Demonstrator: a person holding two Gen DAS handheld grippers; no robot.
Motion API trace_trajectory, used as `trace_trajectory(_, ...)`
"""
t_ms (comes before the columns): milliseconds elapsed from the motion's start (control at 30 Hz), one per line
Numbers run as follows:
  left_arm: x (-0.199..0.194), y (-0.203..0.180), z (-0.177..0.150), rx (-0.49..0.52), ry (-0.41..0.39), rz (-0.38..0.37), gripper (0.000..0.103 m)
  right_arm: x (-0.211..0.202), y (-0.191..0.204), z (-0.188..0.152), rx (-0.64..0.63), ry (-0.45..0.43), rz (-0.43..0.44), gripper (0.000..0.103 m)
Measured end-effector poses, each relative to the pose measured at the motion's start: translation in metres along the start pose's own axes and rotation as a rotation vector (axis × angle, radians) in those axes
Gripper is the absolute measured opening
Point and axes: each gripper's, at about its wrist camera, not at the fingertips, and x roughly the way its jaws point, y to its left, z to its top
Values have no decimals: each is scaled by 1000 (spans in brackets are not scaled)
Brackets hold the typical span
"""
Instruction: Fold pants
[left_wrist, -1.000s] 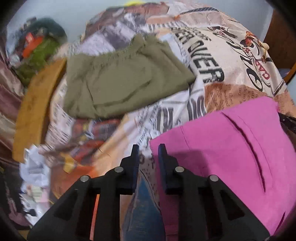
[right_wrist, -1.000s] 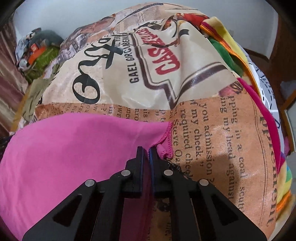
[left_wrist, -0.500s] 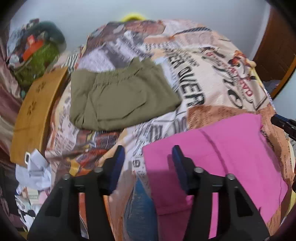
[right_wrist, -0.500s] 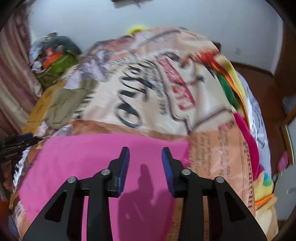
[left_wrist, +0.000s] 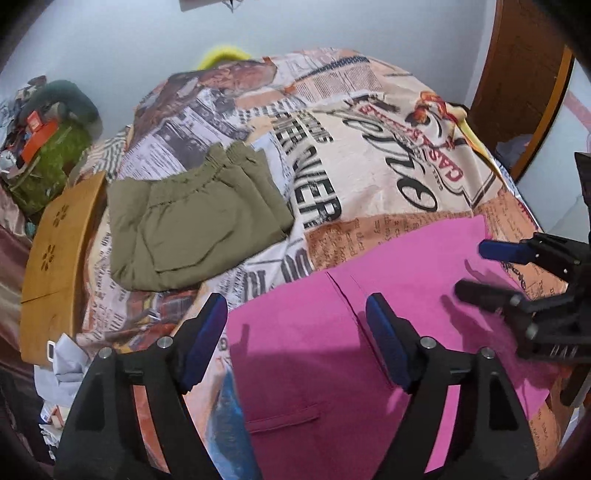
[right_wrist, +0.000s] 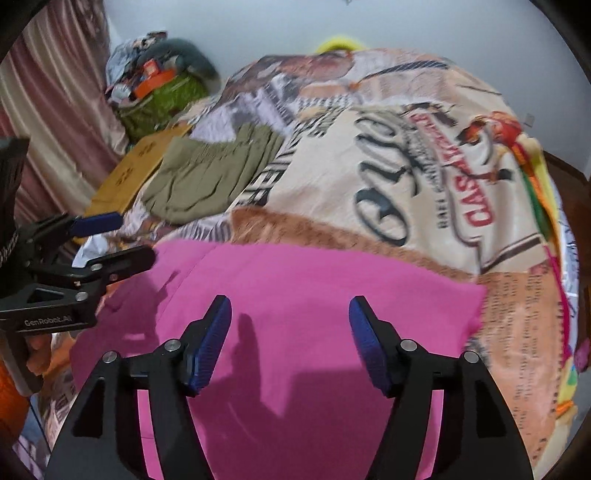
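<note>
Bright magenta pants (left_wrist: 388, 332) of smooth woven cloth, spread flat on a bed under a newspaper-and-poster print bedspread (left_wrist: 369, 155), directly below and ahead of both tools. Left gripper (left_wrist: 297, 338) with blue-padded black fingers, jaws wide apart, holding nothing, hanging above the left part of the magenta cloth beside a slim welt pocket (left_wrist: 282, 421). Right gripper (right_wrist: 290, 341), same build, also spread wide and empty, poised over the middle of the magenta panel; seen too from the left camera at the right edge (left_wrist: 476, 269), reaching in sideways over the far right corner. Long axis of the pink piece apparently running left to right across both views, a seam or fold line (left_wrist: 341, 291) crossing it from front to back; far edge straight, far right corner (right_wrist: 480, 295) crisp and lying on the orange text patch. Right tool probably nearer that corner, left tool nearer the pocket end, so a further fold, judged from this layout, would call for gripping an edge at each side. Olive-green folded pants (left_wrist: 192, 225) well apart at the far left, next to a tan wooden board (left_wrist: 51, 258) at the bed's edge. Beyond: pale wall, pinkish curtain (right_wrist: 55, 110), a heap of green and orange clutter (right_wrist: 162, 88), brown wooden door frame (left_wrist: 524, 81).
</note>
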Motion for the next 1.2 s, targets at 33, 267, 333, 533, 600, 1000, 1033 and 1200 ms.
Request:
trace_trajectory(33, 3, -1, -2, 1, 10, -4, 77, 5, 3, -2, -11, 20, 6, 62)
trace_trajectory(267, 32, -5, -18, 16, 75, 5, 85, 22, 13, -15, -55, 91, -1, 73)
trace_trajectory(333, 31, -4, -20, 13, 74, 5, 87, 20, 11, -17, -46, 97, 8, 74)
trace_trajectory(533, 21, -1, -28, 3, 77, 5, 87, 9, 12, -30, -48, 106, 0, 74)
trace_trajectory(600, 17, -2, -31, 5, 74, 13, 87, 3, 13, -36, -50, 103, -5, 74)
trace_trajectory(1000, -15, 0, -60, -11, 53, 32, 90, -27, 8, -71, 16, 90, -14, 76)
trace_trajectory(1033, -18, 0, -63, -10, 54, 35, 92, -29, 7, -73, 25, 86, -16, 76)
trace_trajectory(1200, -29, -3, -79, 12, 47, 54, 95, -41, 2, -86, 58, 82, -25, 76)
